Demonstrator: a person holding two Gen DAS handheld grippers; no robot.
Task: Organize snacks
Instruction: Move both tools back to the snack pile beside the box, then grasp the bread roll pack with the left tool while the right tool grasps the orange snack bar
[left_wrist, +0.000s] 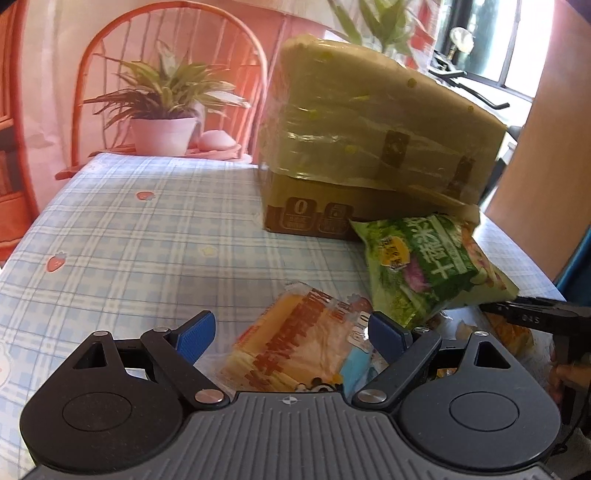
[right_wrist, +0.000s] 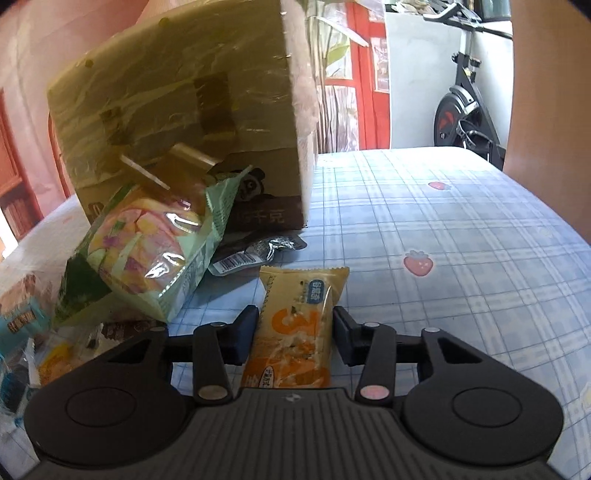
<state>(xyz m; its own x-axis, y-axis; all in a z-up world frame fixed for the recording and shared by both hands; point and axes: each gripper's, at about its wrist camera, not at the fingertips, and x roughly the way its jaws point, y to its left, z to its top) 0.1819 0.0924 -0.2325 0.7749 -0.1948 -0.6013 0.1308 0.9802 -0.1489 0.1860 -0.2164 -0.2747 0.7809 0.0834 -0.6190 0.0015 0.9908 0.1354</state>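
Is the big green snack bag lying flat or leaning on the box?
Leaning. The green bag stands tilted, its top edge against the cardboard box, its lower end among other snacks on the table.

Cardboard box: a big "0" in a printed badge; its other side reads "千克". Orange snack packet: large "3". Green bag text too blurred to read.

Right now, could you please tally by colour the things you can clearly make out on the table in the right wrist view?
Green snack bag: 1
Yellow-orange packet: 1
Silver-black packet: 1
Brown cardboard box: 1
Total: 4
The pile at the left edge is too blurred to count.
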